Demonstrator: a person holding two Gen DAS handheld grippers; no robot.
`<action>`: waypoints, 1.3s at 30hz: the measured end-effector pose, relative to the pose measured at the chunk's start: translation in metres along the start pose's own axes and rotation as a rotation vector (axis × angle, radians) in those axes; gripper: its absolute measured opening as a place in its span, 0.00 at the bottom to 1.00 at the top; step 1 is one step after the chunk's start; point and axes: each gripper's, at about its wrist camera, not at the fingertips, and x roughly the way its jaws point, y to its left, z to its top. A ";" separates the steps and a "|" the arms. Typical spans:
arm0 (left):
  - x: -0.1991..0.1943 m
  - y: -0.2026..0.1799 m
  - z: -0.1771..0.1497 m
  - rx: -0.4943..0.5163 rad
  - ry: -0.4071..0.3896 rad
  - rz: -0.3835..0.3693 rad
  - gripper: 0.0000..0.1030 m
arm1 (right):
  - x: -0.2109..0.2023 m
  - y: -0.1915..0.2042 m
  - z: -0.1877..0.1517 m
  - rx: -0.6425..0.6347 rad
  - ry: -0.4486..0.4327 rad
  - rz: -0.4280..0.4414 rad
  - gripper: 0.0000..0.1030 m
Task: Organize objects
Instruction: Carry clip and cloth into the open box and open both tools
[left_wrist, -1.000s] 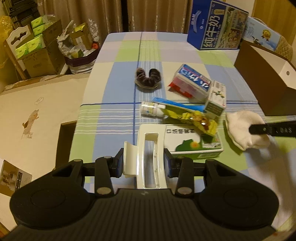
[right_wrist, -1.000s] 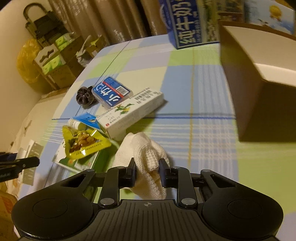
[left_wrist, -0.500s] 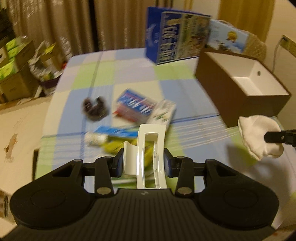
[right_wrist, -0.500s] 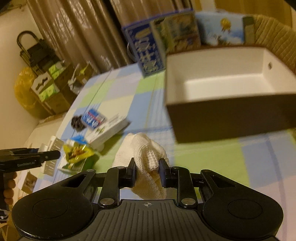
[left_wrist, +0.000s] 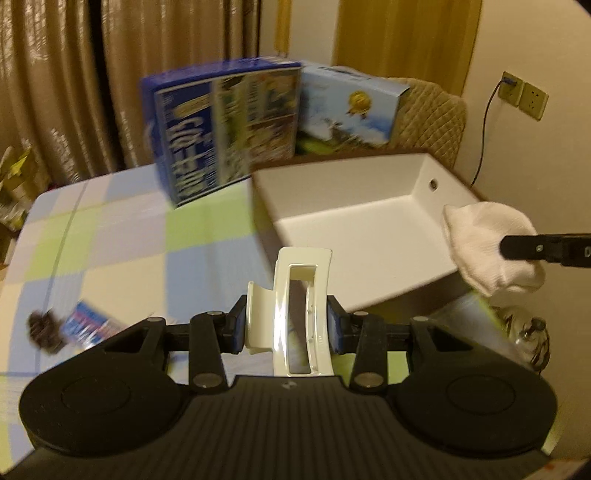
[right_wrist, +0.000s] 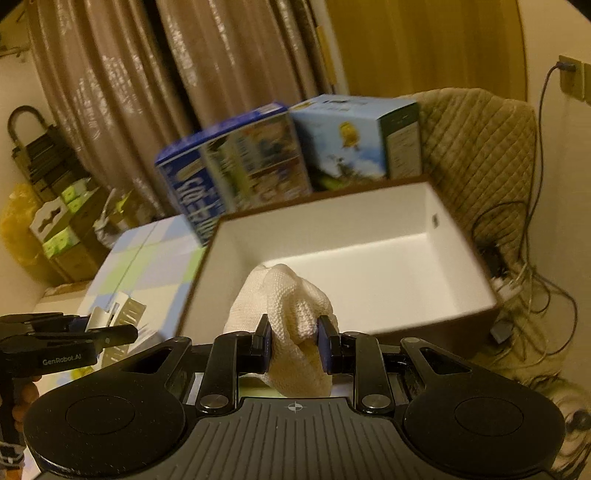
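Observation:
My left gripper (left_wrist: 286, 326) is shut on a white hair claw clip (left_wrist: 295, 310), held in the air just short of the near-left wall of the brown box with a white inside (left_wrist: 354, 225). My right gripper (right_wrist: 293, 345) is shut on a white knitted cloth (right_wrist: 288, 299), held above the box's (right_wrist: 369, 273) near rim. From the left wrist view the cloth (left_wrist: 487, 247) hangs at the box's right end, pinched by the right gripper's black fingers (left_wrist: 535, 248). The left gripper (right_wrist: 92, 332) with the clip appears at the left of the right wrist view.
A blue milk carton case (left_wrist: 221, 129) and a light-blue carton (left_wrist: 351, 107) stand behind the box. A dark scrunchie (left_wrist: 44, 330) and a blue-and-white packet (left_wrist: 92, 325) lie on the checked tablecloth (left_wrist: 129, 236). A quilted chair back (right_wrist: 480, 147) and cables (right_wrist: 524, 280) are on the right.
Both grippers rose and swung right, from over the cluttered tablecloth to the box. The cloth now hangs over the box's rim, and the clip has come up to the box's near-left wall.

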 end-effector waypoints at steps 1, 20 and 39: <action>0.007 -0.008 0.007 -0.003 -0.001 -0.004 0.35 | 0.002 -0.008 0.005 -0.001 -0.002 0.001 0.21; 0.138 -0.079 0.063 -0.054 0.165 0.028 0.35 | 0.135 -0.093 0.027 -0.050 0.248 -0.026 0.22; 0.192 -0.109 0.059 -0.055 0.293 0.021 0.35 | 0.149 -0.109 0.031 -0.115 0.287 -0.023 0.47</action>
